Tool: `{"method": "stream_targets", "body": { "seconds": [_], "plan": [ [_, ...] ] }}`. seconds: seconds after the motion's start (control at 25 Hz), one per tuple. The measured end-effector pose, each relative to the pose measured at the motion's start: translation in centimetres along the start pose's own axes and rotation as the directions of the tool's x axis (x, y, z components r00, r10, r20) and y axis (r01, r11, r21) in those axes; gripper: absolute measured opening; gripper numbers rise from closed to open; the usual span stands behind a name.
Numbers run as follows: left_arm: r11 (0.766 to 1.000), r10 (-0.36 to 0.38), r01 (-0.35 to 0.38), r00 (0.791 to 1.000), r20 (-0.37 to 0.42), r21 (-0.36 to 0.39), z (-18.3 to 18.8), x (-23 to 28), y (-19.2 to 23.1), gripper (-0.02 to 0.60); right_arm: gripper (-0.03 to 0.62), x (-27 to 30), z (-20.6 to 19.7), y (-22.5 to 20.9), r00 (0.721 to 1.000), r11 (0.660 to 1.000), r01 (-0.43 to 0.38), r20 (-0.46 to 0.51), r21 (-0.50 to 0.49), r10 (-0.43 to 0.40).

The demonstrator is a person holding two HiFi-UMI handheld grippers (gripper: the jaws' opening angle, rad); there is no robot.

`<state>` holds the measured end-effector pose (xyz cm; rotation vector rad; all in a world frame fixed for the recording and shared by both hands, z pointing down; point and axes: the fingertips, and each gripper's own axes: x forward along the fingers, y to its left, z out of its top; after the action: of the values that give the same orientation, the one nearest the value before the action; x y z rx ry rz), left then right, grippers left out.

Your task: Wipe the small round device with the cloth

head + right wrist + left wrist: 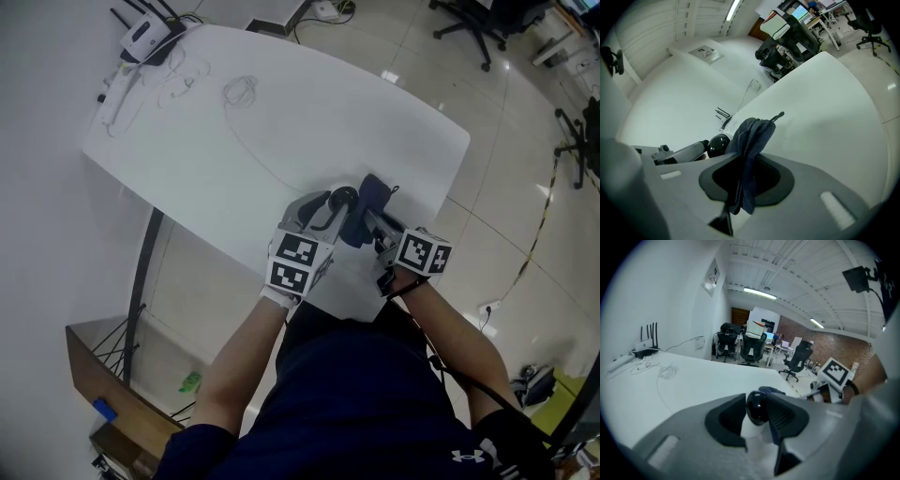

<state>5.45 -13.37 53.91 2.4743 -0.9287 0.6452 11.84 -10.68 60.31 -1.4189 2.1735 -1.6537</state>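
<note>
Left claw (pixel 756 420) is closed on the small round device (pixel 757 406) at the desk (pixel 281 122) near edge. Glossy dome looks hard and probably slippery, so grip the white base. Right claw (pixel 749 180) pinches the limp cloth (pixel 751 136) beside it. Router (pixel 145 37) at the far corner.

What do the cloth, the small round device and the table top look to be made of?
The cloth: dark blue woven or terry fabric, matte; it hangs in soft folds. The device: likely plastic, a glossy black dome showing highlights on a matte white base. The table: smooth white top, probably laminate; material unsure.
</note>
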Motion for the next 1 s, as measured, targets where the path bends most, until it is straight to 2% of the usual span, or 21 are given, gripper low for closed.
{"method": "stream_targets", "body": {
  "seconds": [0.24, 0.4, 0.48, 0.6, 0.76, 0.84, 1.0],
  "plan": [
    [1.0, 0.019, -0.019, 1.0, 0.004, 0.007, 0.0, -0.1, 0.1, 0.133, 0.073, 0.8, -1.7, -2.7, 0.982, 0.989, 0.139, -0.126, -0.043, -0.143],
    [1.0, 0.028, -0.028, 0.999, 0.02, 0.002, 0.1, -0.4, 0.1, 0.133, 0.073, 0.5, -1.9, -2.9, 0.974, 0.984, 0.162, -0.146, -0.076, -0.171],
    [0.999, 0.038, -0.037, 0.999, 0.031, -0.019, 0.1, -0.8, 0.1, 0.133, 0.074, -0.2, -1.3, -2.3, 0.98, 0.985, 0.154, -0.114, -0.075, -0.162],
    [0.996, 0.054, -0.05, 0.998, 0.04, -0.076, -0.1, -1.8, 0.4, 0.133, 0.074, -1.8, 0.4, -0.2, 0.994, 0.992, 0.113, -0.004, -0.048, -0.113],
    [0.986, 0.063, -0.055, 0.997, 0.043, -0.157, -0.6, -2.8, 1.2, 0.133, 0.074, -3.5, 3.0, 4.8, 0.987, 1.0, -0.018, 0.161, 0.009, 0.017],
    [0.985, 0.067, -0.059, 0.997, 0.044, -0.165, -0.7, -3.0, 1.4, 0.133, 0.074, -3.8, 3.4, 6.4, 0.977, 0.998, -0.064, 0.203, 0.02, 0.059],
    [0.988, 0.067, -0.059, 0.996, 0.053, -0.143, 0.1, -2.8, 1.7, 0.133, 0.074, -3.3, 3.1, 7.2, 0.967, 0.997, -0.068, 0.248, 0.039, 0.056]
  ]
}}
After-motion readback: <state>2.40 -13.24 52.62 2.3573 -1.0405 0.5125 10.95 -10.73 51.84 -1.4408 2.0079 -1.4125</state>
